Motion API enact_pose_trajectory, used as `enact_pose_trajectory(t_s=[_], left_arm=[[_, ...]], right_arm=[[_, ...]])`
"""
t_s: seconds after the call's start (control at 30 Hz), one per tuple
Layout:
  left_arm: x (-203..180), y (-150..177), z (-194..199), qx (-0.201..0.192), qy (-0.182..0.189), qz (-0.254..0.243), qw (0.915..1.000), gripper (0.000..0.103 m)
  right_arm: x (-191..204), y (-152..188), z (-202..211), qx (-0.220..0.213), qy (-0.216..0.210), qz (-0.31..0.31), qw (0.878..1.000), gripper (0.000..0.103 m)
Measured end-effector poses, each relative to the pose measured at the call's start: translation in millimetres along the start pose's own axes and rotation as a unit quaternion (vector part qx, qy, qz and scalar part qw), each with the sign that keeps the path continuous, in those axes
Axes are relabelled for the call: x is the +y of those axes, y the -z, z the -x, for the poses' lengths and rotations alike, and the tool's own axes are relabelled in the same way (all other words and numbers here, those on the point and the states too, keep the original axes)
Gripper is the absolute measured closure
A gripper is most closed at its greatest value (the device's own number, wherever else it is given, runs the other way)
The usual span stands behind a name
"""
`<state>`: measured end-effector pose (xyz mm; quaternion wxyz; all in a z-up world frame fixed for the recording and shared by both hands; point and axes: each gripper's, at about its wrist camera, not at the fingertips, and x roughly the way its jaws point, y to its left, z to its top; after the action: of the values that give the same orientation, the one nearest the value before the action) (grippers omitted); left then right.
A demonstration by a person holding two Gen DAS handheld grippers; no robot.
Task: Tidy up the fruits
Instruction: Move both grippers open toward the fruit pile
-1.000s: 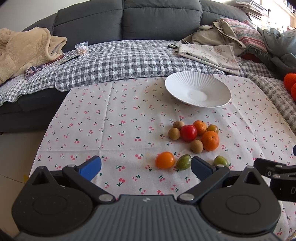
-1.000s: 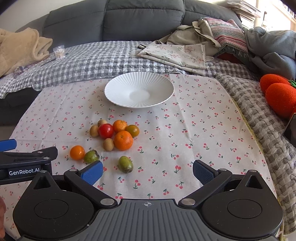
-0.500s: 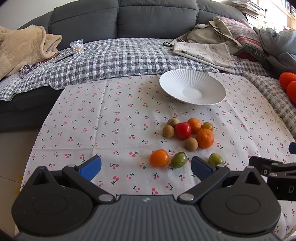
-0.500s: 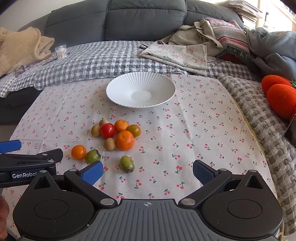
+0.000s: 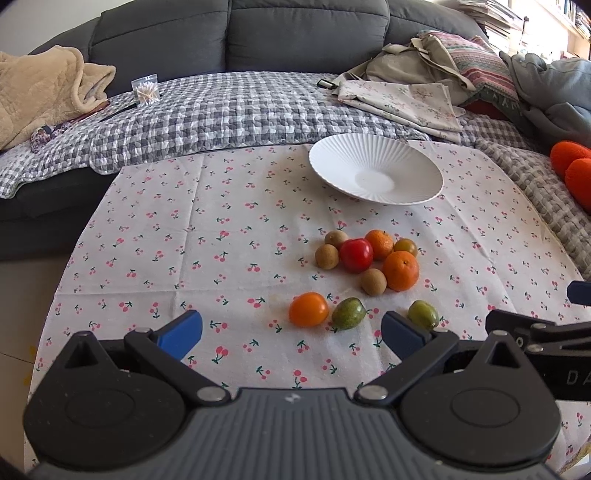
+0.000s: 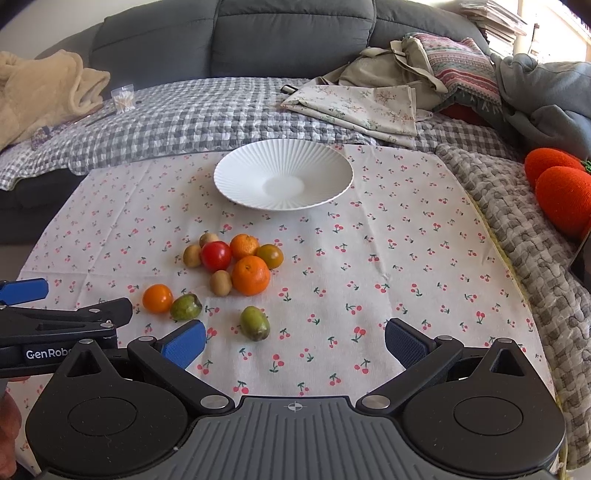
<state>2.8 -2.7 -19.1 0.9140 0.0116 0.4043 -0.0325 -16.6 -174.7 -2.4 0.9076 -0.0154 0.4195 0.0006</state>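
over the last second the left wrist view has pulled back and lifted a little: the fruit now sits further from the left gripper (image 5: 291, 330), while the right wrist view has barely shifted. i read that as lining up for a first pick, since nothing has been moved yet.

the grey sofa (image 5: 295, 33) is soft and padded, draped with a quilted check cover (image 5: 229, 110). the cherry-print cloth (image 5: 184, 240) is thin cotton, creased in fold lines. the white plate (image 5: 332, 158) is glossy, shallow and ribbed, and has no fruit in it. the fruit lies on the cloth just in front of the plate: a dimpled round mandarin (image 5: 401, 270), a smooth shiny red tomato (image 5: 356, 255), fuzzy brown kiwis (image 5: 327, 256), a slick orange tomato (image 5: 308, 309) and a matte green oval fruit (image 5: 348, 313).

both tools hold nothing: the left gripper's fingers are spread wide, and so are those of the right gripper (image 6: 295, 343).
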Motion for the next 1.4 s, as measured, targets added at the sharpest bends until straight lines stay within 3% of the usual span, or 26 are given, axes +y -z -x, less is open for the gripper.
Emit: enact_pose_trajectory(t_s=[1.07, 1.4], left_arm=[[-1.2, 2.4, -3.4, 0.000, 0.004, -0.009, 1.0000, 0.001], [6.4, 0.1, -18.0, 0.003, -0.004, -0.007, 1.0000, 0.001]], right_arm=[[-0.5, -0.3, -1.7, -0.002, 0.003, 0.007, 1.000, 0.000], [-2.4, 0.8, -22.7, 0.004, -0.001, 0.009, 1.000, 0.000]])
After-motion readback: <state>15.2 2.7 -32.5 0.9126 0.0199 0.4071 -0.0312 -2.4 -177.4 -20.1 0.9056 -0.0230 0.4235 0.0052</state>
